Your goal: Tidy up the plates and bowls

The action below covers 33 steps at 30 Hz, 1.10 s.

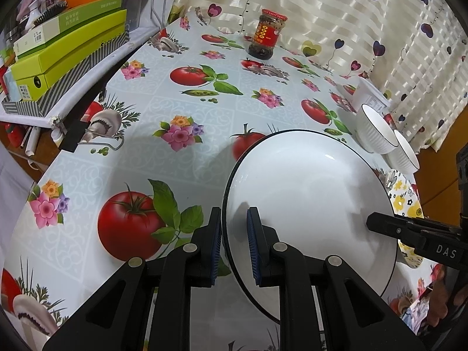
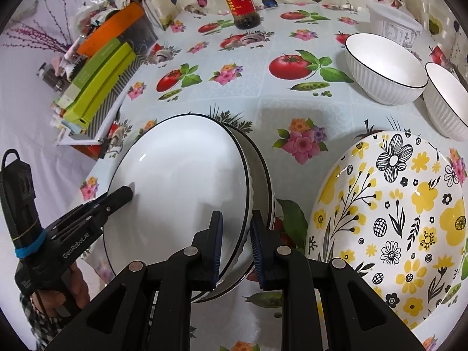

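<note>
Left wrist view: the left tool [image 1: 233,238] was clamped narrow on the near rim of a round white plate with a thin black rim [image 1: 307,193], one pad under, one on top. The right tool [image 1: 380,223] gripped the plate's opposite edge. Two white ribbed bowls [image 1: 377,134] sat near the worktop's [image 1: 163,99] far right corner.

Right wrist view: the right tool [image 2: 236,241] pinched that same plate [image 2: 181,181], which was tilted over a second white dish [image 2: 260,172]. A yellow-flowered ceramic plate [image 2: 395,219] lay just beside it, at the right edge.
</note>
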Available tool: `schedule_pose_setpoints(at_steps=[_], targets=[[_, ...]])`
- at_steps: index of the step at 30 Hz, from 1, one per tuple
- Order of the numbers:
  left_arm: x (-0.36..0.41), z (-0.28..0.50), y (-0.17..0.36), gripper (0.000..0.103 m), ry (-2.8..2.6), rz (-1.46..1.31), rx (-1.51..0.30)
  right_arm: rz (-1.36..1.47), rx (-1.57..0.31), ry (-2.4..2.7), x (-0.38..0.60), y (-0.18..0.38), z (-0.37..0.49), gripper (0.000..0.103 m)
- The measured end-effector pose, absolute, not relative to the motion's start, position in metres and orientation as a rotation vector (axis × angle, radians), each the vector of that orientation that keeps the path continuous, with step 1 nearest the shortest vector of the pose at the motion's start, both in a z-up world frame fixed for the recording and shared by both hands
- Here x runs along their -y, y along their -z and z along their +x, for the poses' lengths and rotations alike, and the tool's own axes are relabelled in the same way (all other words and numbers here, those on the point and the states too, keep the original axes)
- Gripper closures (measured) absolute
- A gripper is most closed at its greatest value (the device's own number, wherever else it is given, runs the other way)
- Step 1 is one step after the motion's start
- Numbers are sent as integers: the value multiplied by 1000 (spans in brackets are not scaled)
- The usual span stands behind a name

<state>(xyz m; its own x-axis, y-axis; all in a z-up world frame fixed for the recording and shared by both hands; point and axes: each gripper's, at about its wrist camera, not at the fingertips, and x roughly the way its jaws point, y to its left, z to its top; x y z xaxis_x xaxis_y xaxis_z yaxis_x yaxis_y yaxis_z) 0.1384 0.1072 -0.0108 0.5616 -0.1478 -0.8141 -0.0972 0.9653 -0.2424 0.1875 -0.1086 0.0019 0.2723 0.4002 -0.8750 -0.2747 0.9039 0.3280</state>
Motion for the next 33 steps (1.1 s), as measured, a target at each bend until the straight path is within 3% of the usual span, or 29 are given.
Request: schedule_pose_setpoints(at_steps=[33], targets=[[-107,137,11,85,40,-265,-959,98,-1231,-441,107,-16,175,81]])
